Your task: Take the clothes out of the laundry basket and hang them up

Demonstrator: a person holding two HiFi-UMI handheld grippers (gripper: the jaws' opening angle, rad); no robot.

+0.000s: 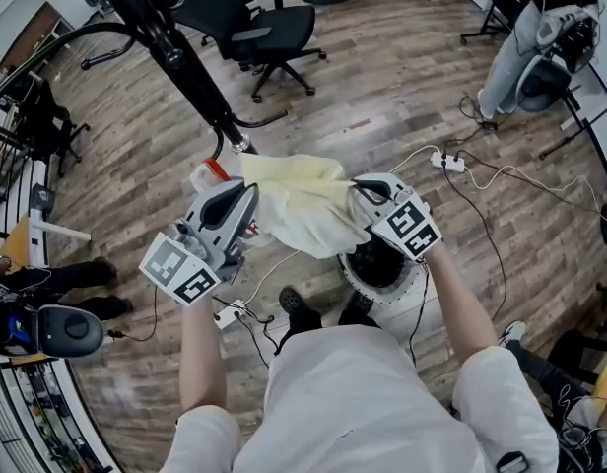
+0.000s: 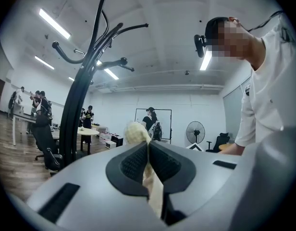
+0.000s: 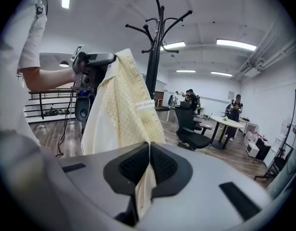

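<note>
- Hanging between the two tongs, the pale yellow waffle-knit garment [image 1: 302, 205] is clear of the laundry basket [image 1: 357, 282] on the floor by the person's feet. It is held up just in front of the black coat stand [image 1: 175, 55].
- The left gripper [image 1: 251, 192] is clenched on a thin fold at one edge of the cloth, and the right gripper [image 1: 358, 187] is clamped the same way on the opposite edge. Each bite looks like only a sliver of fabric.
- My first worry is a slip. If the hands draw apart to spread the cloth, the tension could pull that narrow fold out of one pair of jaws, and the garment would swing down from the other.
- Getting it onto the stand is the tricky part. The hooks curve up and out at several heights, so the loose knit could snag on a lower arm before it reaches the intended one.
- Letting go too early is another risk. If the cloth is only draped over a hook tip and not well over it, I'd expect it to slide off to the floor.
- A hard tug against a hook might rock the stand, since it seems tall and slim.
- Underfoot there's a power strip [image 1: 230, 313] with a trailing cable right beside the person's shoes. Stepping toward the stand could catch it.
</note>
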